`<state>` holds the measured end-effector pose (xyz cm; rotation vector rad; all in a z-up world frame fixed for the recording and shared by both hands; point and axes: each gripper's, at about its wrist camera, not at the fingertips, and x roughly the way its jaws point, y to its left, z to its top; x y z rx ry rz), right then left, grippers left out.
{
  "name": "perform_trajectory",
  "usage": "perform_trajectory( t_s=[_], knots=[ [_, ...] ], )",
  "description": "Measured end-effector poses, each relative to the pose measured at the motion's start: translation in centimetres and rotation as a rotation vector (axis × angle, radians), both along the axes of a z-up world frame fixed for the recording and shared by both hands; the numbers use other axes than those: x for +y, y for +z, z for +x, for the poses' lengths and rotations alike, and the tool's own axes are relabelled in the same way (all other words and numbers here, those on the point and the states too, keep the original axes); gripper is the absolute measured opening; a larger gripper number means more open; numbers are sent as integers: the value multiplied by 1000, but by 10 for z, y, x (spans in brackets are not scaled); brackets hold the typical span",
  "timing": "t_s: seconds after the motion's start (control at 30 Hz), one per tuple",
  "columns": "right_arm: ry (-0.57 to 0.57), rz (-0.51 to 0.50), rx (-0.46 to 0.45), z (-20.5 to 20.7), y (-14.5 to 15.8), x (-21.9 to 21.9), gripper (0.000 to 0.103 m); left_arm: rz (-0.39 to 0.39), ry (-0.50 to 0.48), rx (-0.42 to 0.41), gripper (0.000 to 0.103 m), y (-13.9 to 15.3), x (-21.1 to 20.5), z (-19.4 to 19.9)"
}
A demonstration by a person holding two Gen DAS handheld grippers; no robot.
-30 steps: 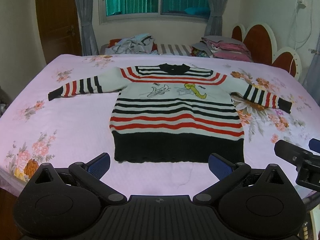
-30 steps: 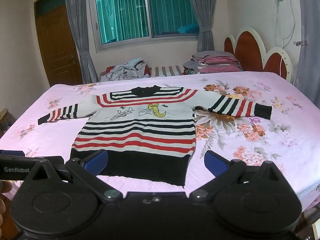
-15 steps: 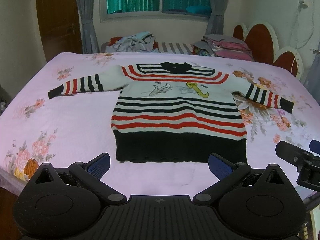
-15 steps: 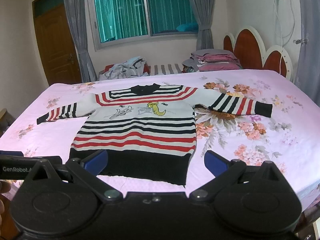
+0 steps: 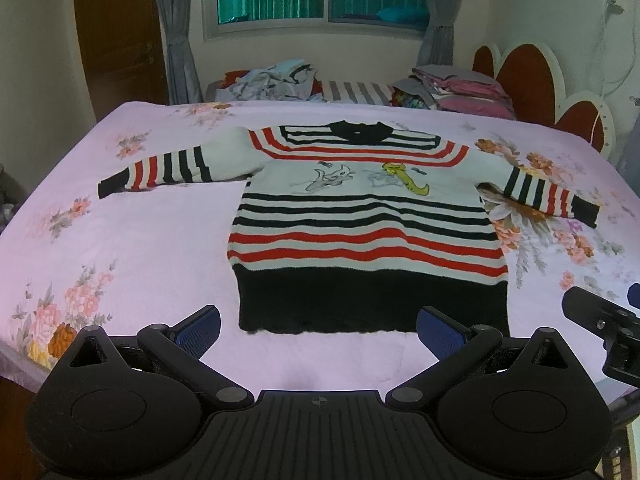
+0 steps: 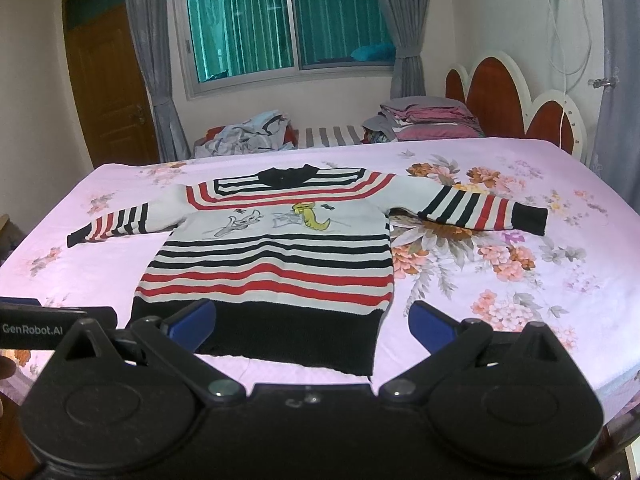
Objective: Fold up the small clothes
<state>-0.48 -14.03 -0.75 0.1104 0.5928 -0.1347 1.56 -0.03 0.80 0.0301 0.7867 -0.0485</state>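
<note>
Nearest: my left gripper (image 5: 318,330), black frame with blue-padded fingers (image 5: 198,328) spread wide and released, nothing between them. It hangs above the near edge of the bed, just short of the jumper's hem. In its view the tip of my right gripper shows at the right border.

My right gripper (image 6: 312,322), same build, blue pads (image 6: 430,326) spread wide and empty. Its left pad overlaps the black hem in the picture; whether it touches the knit, I cannot tell.

Item: small knitted jumper with black, red and white stripes and a cartoon print on the chest (image 5: 366,216). It lies flat and face up on the pink floral bedsheet (image 5: 120,240), hem toward me, black collar away, both sleeves spread outward. The hem sits close to the bed's near edge, with a narrow strip of bare sheet before it.

Open room: wide bare sheet to the left of the body below the left sleeve (image 5: 160,168), and floral sheet to the right below the right sleeve (image 6: 484,212).

Far: loose heap of grey and blue clothes (image 6: 248,132), folded pink and grey stack (image 6: 428,118), scalloped red-and-white headboard (image 6: 516,96), teal-curtained window (image 6: 288,24), brown wooden door (image 6: 108,88).

Change against the earlier pictures: the jumper lies as it lay; both grippers remain spread, and the views have edged slightly closer.
</note>
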Motion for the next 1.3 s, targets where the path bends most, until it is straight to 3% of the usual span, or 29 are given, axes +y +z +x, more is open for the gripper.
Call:
perform_trajectory(
  t_s=[0.53,1.3],
  knots=[
    [-96,11,15,52,-19,-27,103,-25,-8,33,103,-19,3,72],
    [-260,16,40,198,-33,-52,99,-6,-55,55,103,-53,12,252]
  ],
)
